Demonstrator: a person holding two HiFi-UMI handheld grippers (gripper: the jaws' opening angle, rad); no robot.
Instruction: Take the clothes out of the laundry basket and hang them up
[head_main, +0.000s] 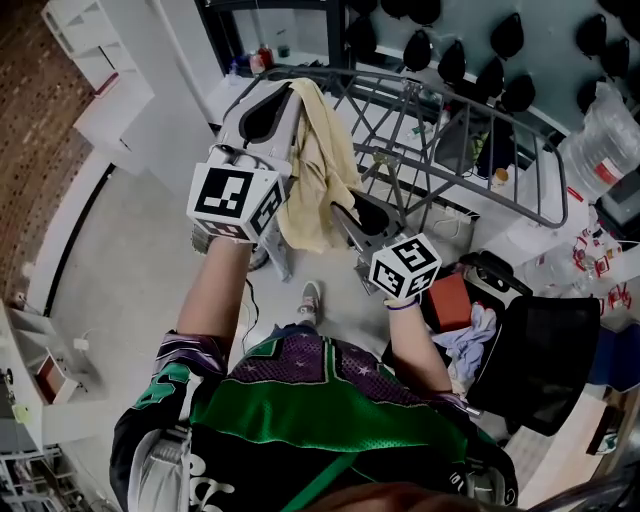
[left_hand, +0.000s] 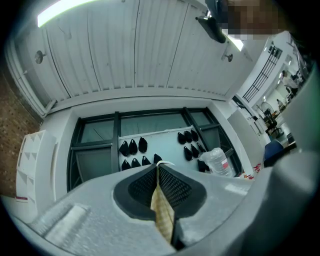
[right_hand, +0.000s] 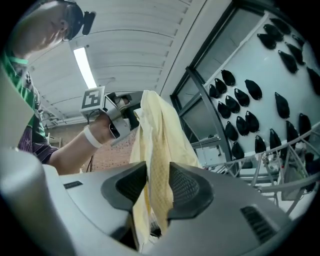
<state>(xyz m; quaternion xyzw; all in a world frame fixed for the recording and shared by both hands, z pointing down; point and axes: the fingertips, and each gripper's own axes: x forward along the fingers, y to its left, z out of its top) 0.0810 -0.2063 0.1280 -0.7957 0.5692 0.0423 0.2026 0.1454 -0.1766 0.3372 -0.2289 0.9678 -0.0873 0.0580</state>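
A pale yellow cloth (head_main: 315, 170) hangs in front of the grey drying rack (head_main: 470, 150). High at the left, my left gripper (head_main: 270, 105) is shut on the cloth's top edge; in the left gripper view a strip of the cloth (left_hand: 162, 210) is pinched between the closed pads of that gripper (left_hand: 159, 170). Lower down, my right gripper (head_main: 352, 215) stands at the cloth's right side. In the right gripper view its jaws (right_hand: 157, 182) are apart, and the cloth (right_hand: 157, 140) hangs loosely between them. The left gripper (right_hand: 129, 115) shows there too, holding the cloth's top.
A black laundry basket (head_main: 535, 360) stands on the floor at the right with pale clothes (head_main: 470, 335) and a red item (head_main: 450, 300) beside it. A large water bottle (head_main: 600, 140) sits at the far right. White shelves (head_main: 100, 70) stand at the far left.
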